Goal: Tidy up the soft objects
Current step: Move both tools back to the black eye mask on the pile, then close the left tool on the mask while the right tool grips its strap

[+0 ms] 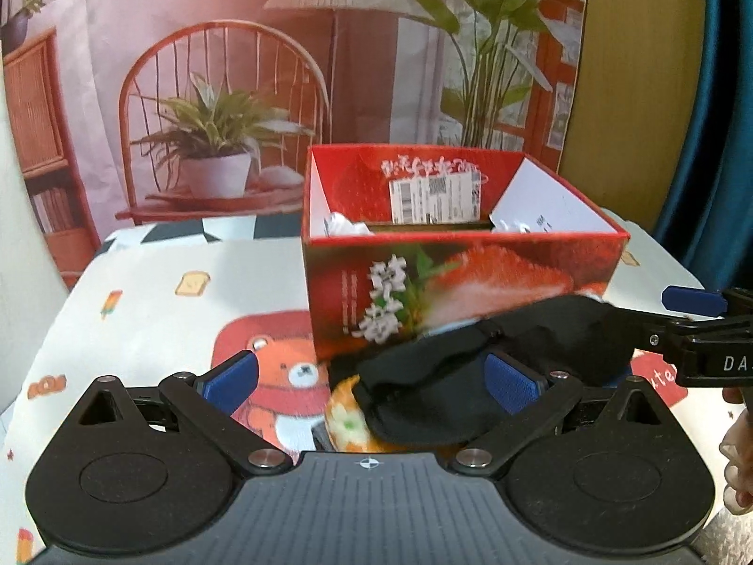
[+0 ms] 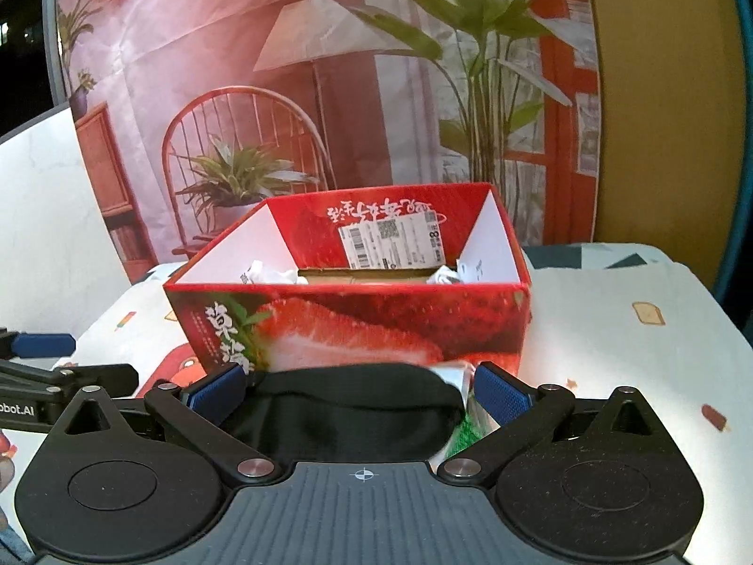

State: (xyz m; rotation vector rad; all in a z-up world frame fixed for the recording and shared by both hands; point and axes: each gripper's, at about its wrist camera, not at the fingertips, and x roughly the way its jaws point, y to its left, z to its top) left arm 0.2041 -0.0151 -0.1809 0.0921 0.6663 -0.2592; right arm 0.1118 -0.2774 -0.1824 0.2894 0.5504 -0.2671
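Black cloth (image 2: 348, 405) lying between spread fingers of right gripper (image 2: 357, 388), just near of the red box (image 2: 357, 325). Left gripper (image 1: 372, 376) apart too, cloth beside its right finger.

I see warm, fairly even light in both feeds. Motion blur smears the box (image 1: 463, 278) front and black cloth (image 1: 470, 376). Fisheye bends the edges; corners at 11 o'clock go dark.

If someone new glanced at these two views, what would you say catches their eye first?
Probably the open red strawberry box standing mid-table on the cartoon tablecloth, with crumpled white paper inside. Next, the black soft pouch lying just in front of it, between the open fingers of the right tool, near the open left tool.
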